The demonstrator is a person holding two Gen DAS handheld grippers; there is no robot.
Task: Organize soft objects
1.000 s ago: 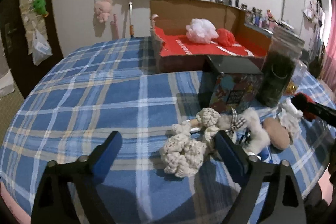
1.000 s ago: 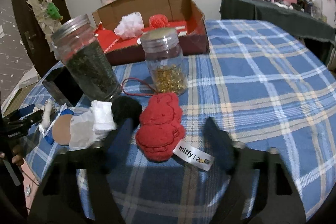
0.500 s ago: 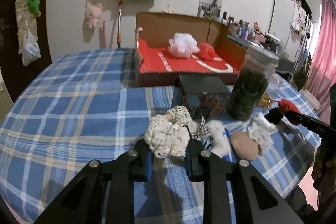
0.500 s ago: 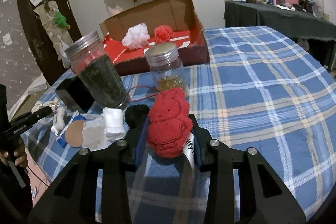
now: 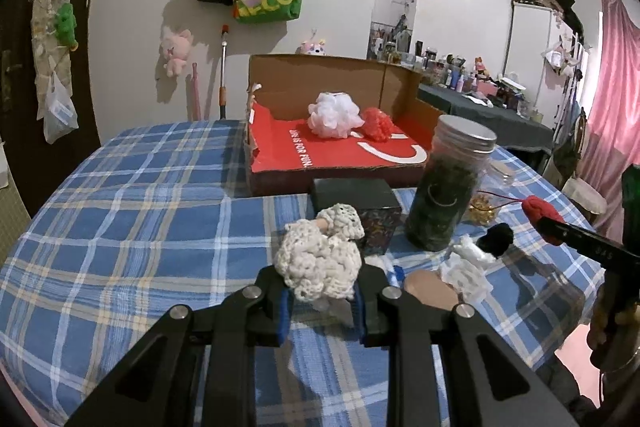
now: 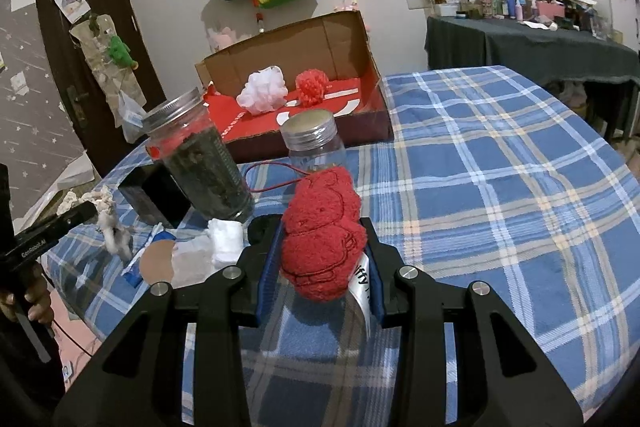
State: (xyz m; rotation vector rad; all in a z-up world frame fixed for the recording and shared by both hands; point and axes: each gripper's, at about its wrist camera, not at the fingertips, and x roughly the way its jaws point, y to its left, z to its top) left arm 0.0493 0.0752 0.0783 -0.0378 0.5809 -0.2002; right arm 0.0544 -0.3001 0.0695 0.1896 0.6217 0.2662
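My left gripper (image 5: 322, 301) is shut on a cream crocheted toy (image 5: 320, 259), lifted a little above the blue plaid tablecloth (image 5: 140, 207). My right gripper (image 6: 320, 275) is shut on a red plush toy (image 6: 322, 231) with a white label, also raised off the cloth. An open cardboard box (image 5: 336, 151) (image 6: 320, 99) with a red floor stands behind; a white puff (image 5: 334, 115) (image 6: 262, 93) and a red puff (image 5: 378, 125) (image 6: 312, 87) lie inside it. A white-and-tan soft piece (image 5: 460, 271) (image 6: 192, 259) lies on the cloth between the grippers.
A tall jar of dark leaves (image 5: 448, 187) (image 6: 200, 163), a small clear jar (image 6: 314, 147) and a black box (image 5: 356, 207) (image 6: 154, 195) stand between the grippers and the cardboard box. A dark side table (image 6: 528, 47) with bottles is at the right. Bags hang on the wall.
Both grippers closed on their toys, the left on the cream crocheted one, the right on the red plush, and both lifted them off the cloth.
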